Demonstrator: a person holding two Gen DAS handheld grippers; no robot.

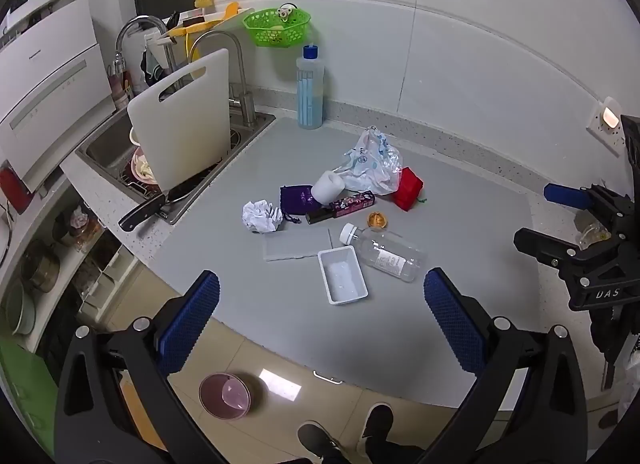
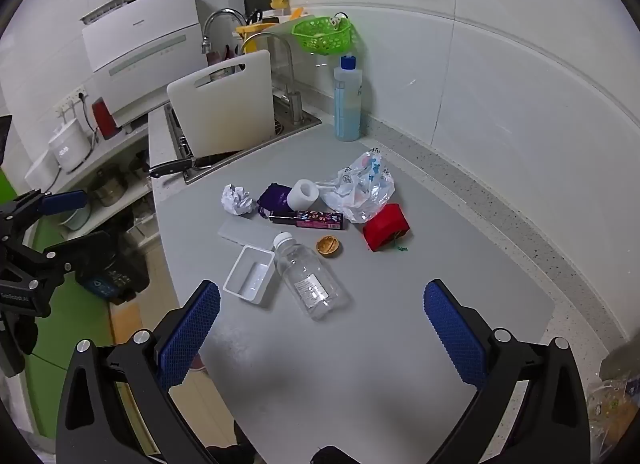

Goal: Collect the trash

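Across the bottom of the left wrist view, the left gripper (image 1: 320, 316) is a matte black frame with triangular cut-outs in its two arms. Round silver screws sit at its pivots. Its fingers (image 1: 192, 320) carry blue pads with a fine diamond-grid texture. At the bottom centre of that view, two dark shoes (image 1: 344, 436) with pale soles show below dark trouser legs.

The right gripper (image 2: 320, 324) has the same build: black arms, silver screws, blue textured fingers (image 2: 452, 328). Seen from the side at the right edge of the left view, its black body bears white lettering reading "UAS".
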